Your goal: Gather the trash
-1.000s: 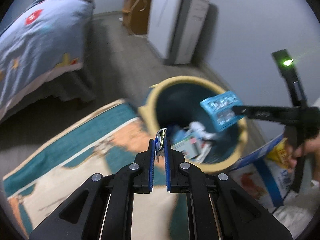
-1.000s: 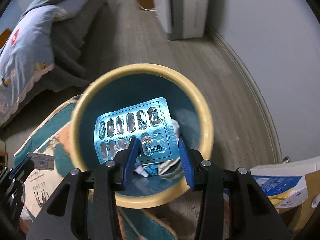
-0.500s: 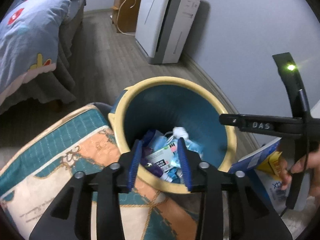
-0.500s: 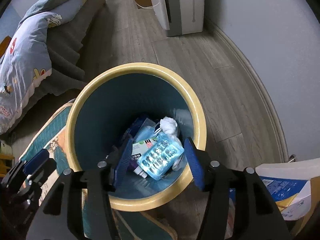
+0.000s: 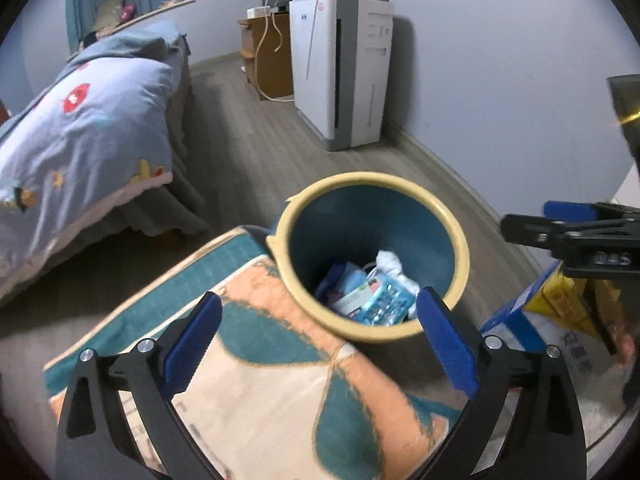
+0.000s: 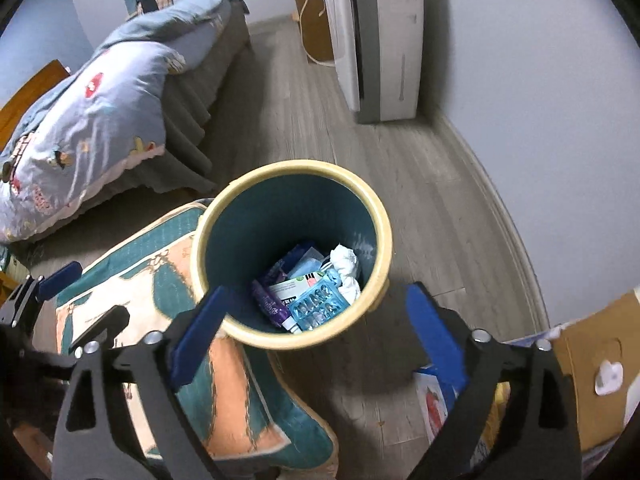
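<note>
Now both tongs, left point(image 5: 318, 330) and right point(image 6: 316, 322), just opened empty, blister pack point(image 6: 318, 307) in bin point(image 6: 384, 236).

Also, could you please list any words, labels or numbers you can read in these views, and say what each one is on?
"DAS", slightly blurred: on the black finger of the right hand-held gripper, left wrist view.
Print on the white carton inside the trash bin: too small to read.
Characters on the blue-and-white box: too blurred to read.
Marks on the white appliance: too small to read.
</note>
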